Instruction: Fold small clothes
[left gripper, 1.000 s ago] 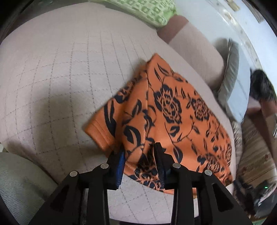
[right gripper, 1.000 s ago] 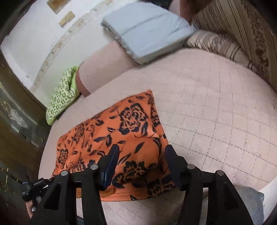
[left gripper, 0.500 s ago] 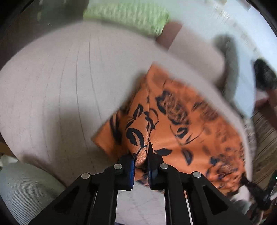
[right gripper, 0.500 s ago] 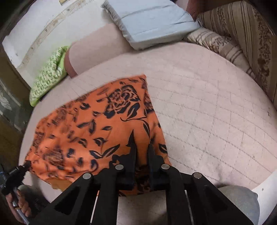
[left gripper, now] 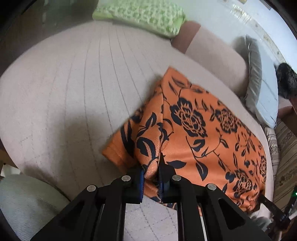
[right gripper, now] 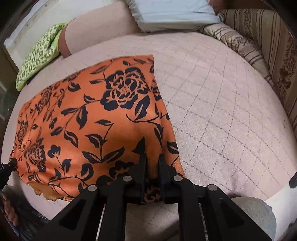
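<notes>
An orange garment with a black flower print [left gripper: 194, 129] lies on a pale quilted cushion [left gripper: 65, 92]. My left gripper [left gripper: 151, 172] is shut on the garment's near edge, beside a short sleeve [left gripper: 118, 146] that sticks out to the left. In the right wrist view the same garment [right gripper: 89, 118] spreads to the left, and my right gripper [right gripper: 151, 165] is shut on its near right corner. The cloth bulges up slightly at both grips. The other gripper's tip shows at the garment's far corner in each view.
A green patterned cushion [left gripper: 141, 14] lies at the back left, a light blue-grey pillow [right gripper: 172, 13] at the back. A striped sofa back [right gripper: 274, 48] rises on the right. Bare quilted surface [right gripper: 232, 111] lies to the right of the garment.
Both grippers were open over the garment's near edge a second ago. They have closed on the cloth and lifted the edge a little.
</notes>
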